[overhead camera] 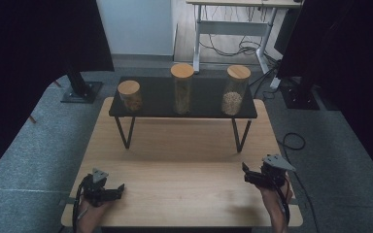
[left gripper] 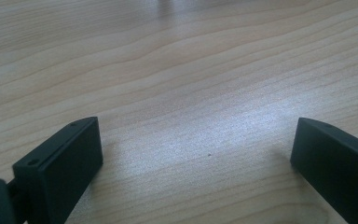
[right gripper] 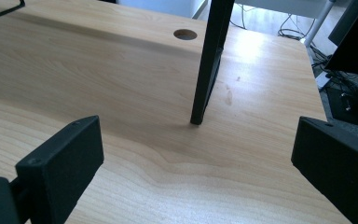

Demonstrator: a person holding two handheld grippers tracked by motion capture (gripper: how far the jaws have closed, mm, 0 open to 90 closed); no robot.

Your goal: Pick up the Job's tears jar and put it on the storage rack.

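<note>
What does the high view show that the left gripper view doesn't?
The high view takes in the black shelf carrying three jars: a short jar, a middle jar and a right jar, plus both hands with the left tongs and right tongs. The left gripper view adds a close look at its own jaws standing wide apart with nothing between them. Both share the wooden table.

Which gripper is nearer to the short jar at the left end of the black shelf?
Left. The left gripper sits at the table's near edge, almost straight below the short jar; the right gripper is near the table's right side, farther across.
</note>
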